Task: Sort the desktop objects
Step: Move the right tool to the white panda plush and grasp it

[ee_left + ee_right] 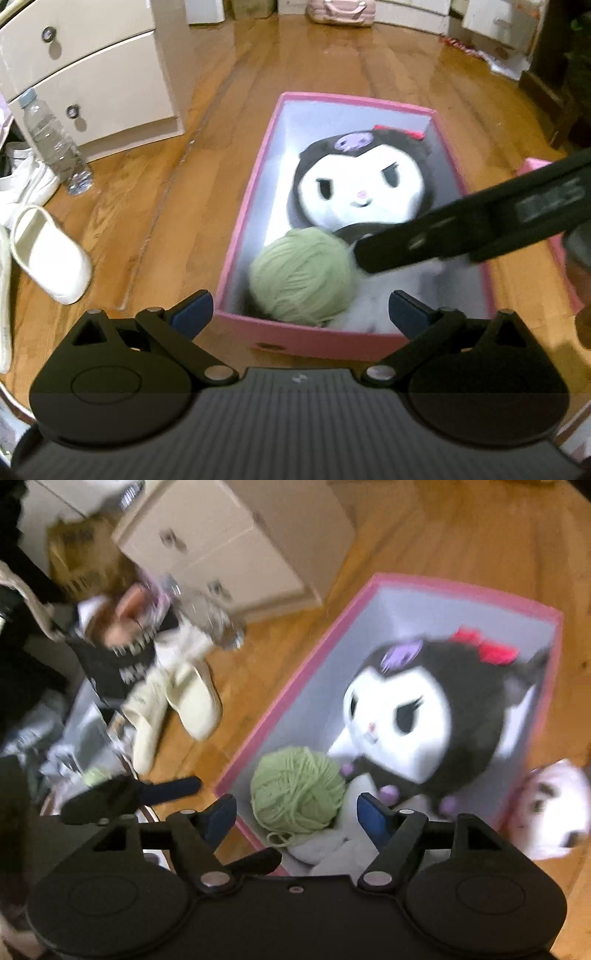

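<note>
Glossy wooden floor [155,206] reflecting light; a cream drawer unit [85,74] stands at the left, with a water bottle [55,147] and white shoes [48,254] beside it.

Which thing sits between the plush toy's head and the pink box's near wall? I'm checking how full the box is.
A green yarn ball lies there, between the plush toy and the pink box wall, clearest in the left wrist view.

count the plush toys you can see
2. The black-and-white plush lies in the pink box, behind the green yarn ball. A white plush sits outside the box by its right wall. Others may be hidden in the blurred clutter.
</note>
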Demonstrator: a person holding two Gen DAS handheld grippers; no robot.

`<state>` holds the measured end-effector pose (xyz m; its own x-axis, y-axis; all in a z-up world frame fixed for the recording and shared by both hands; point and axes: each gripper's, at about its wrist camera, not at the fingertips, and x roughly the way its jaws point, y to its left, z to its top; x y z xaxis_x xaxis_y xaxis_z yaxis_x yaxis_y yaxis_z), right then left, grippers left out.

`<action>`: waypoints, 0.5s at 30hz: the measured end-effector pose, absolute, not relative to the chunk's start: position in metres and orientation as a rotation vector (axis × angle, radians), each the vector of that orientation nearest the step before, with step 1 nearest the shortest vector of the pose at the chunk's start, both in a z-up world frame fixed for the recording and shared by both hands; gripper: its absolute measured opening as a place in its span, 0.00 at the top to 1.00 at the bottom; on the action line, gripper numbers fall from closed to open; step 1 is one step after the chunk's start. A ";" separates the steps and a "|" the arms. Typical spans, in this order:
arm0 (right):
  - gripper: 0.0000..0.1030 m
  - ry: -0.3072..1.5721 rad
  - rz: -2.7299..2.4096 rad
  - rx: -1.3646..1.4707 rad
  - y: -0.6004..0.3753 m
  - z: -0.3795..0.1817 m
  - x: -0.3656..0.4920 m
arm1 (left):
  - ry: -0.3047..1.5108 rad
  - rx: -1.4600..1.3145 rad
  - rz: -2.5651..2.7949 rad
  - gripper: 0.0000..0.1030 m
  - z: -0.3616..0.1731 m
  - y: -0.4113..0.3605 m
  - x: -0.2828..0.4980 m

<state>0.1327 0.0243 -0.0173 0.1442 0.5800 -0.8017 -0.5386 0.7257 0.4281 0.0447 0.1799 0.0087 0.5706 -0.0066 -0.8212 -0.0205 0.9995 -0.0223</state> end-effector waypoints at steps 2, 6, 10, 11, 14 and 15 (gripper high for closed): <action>0.25 1.150 0.785 0.045 0.006 -0.010 0.131 | 0.959 -0.039 -0.032 0.00 0.010 0.170 0.047; 0.25 1.096 0.743 0.052 -0.031 0.005 0.129 | 0.942 -0.019 -0.094 0.00 0.012 0.140 0.052; 0.25 1.051 0.705 0.049 -0.064 0.015 0.126 | 0.915 0.016 -0.176 0.00 0.016 0.108 0.058; 0.25 1.048 0.699 0.037 -0.069 0.013 0.126 | 0.914 0.023 -0.191 0.00 0.016 0.101 0.060; 0.25 1.040 0.681 -0.002 -0.085 0.006 0.124 | 0.906 0.059 -0.221 0.00 0.014 0.080 0.064; 0.25 1.038 0.676 -0.016 -0.090 0.004 0.124 | 0.903 0.067 -0.226 0.00 0.014 0.075 0.065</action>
<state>0.1235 -0.0897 0.0040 0.3262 0.5086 -0.7968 -0.5234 0.7991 0.2958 0.0647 0.0748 0.0141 0.5973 -0.1666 -0.7845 0.2228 0.9742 -0.0373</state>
